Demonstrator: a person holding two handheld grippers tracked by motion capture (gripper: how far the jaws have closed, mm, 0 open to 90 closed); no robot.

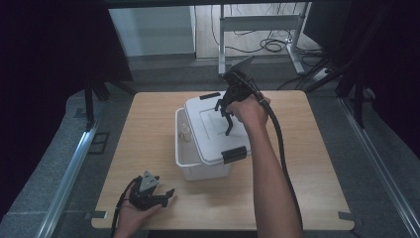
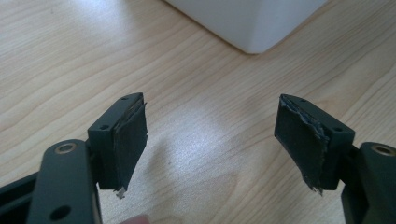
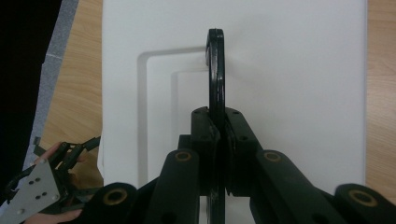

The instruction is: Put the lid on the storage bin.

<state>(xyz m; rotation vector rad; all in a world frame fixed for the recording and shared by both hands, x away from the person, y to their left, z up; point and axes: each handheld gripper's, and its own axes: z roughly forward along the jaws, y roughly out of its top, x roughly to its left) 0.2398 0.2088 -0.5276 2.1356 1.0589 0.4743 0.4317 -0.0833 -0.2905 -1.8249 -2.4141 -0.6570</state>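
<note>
Right claw [image 3: 217, 140] pinches the lid's thin black curved handle [image 3: 215, 70]; left claw [image 2: 219, 144] gapes wide.

We saw the high view lit dimly from above, its edges sinking into near black around the table [image 1: 148, 148]. A soft glare patch lay on the wood in the left gripper view, where the near jaws were blurred. The white lid [image 3: 289, 70] looked evenly bright, with faint shadows.

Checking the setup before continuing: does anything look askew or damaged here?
The white lid sits skewed on the white bin, leaving its left side uncovered. The right tongs grip its black handle. Left tongs' pads look frayed.
</note>
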